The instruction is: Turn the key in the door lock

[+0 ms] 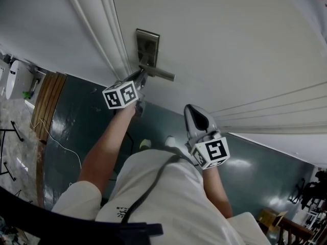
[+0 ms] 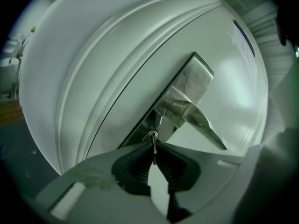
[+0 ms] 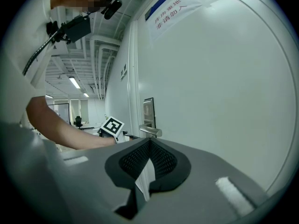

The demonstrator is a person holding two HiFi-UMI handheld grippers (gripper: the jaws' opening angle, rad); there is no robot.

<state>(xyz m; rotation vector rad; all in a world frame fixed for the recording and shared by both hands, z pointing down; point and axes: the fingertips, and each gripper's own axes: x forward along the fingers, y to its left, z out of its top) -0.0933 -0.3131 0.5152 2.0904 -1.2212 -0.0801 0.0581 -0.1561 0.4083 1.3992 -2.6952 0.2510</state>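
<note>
A metal lock plate (image 1: 147, 45) with a lever handle (image 1: 158, 73) sits on the white door (image 1: 219, 40). My left gripper (image 1: 141, 76) reaches the plate just under the handle. In the left gripper view its dark pads (image 2: 135, 164) are pinched on a small metal key (image 2: 153, 143) that stands in the lock below the handle (image 2: 201, 120), and the view is tilted. The key is hidden in the head view. My right gripper (image 1: 190, 108) hangs back from the door, shut with nothing in it (image 3: 149, 141), and looks at the handle (image 3: 150, 131) from the side.
The door frame's moulding (image 1: 110, 40) runs just left of the lock. A paper notice (image 3: 173, 8) is stuck high on the door. Below lie dark floor (image 1: 76, 131), a wooden strip (image 1: 48, 98) and a thin cable (image 1: 56, 139). The person's arms and torso fill the lower head view.
</note>
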